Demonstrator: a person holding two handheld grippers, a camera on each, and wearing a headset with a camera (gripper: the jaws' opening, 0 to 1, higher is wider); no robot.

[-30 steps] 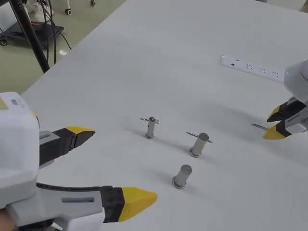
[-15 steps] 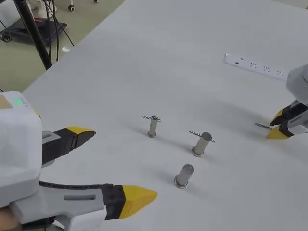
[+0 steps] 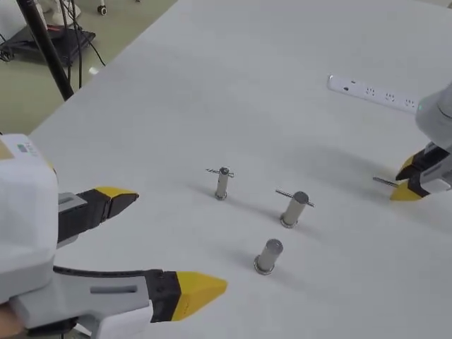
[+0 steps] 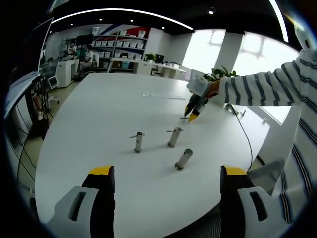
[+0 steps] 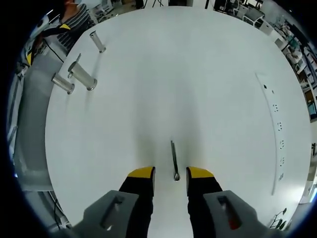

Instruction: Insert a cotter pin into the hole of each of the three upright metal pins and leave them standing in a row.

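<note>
spreading wide at the lower left of the head view, the left gripper (image 3: 159, 240) hovers over the white workbench (image 3: 233, 85), its yellow-tipped jaws far apart with nothing between them. to its right, three metal pins stand on their bases near mid-table. the first metal pin (image 3: 222, 185) carries a fitted cotter pin (image 3: 214, 171) crosswise through its top. the second metal pin (image 3: 292, 210), just right of it, has another cotter pin (image 3: 284, 194) through its hole. the third metal pin (image 3: 268, 256) stands nearer the person, in front of the gap between the other two, with its top bare. farther right, a loose cotter pin (image 3: 383, 182) lies flat on the workbench, well apart from the standing pins. the right gripper (image 3: 408, 180) is lowered at the table's right edge; its own view shows the loose cotter pin (image 5: 174, 160) lying in the gap between its jaws, which stand narrowly parted and do not pinch it. a white power strip (image 3: 371, 94) lies beyond on the far right. in the left gripper view, a striped sleeve (image 4: 262, 87) reaches in behind the right gripper (image 4: 193, 111).
</note>
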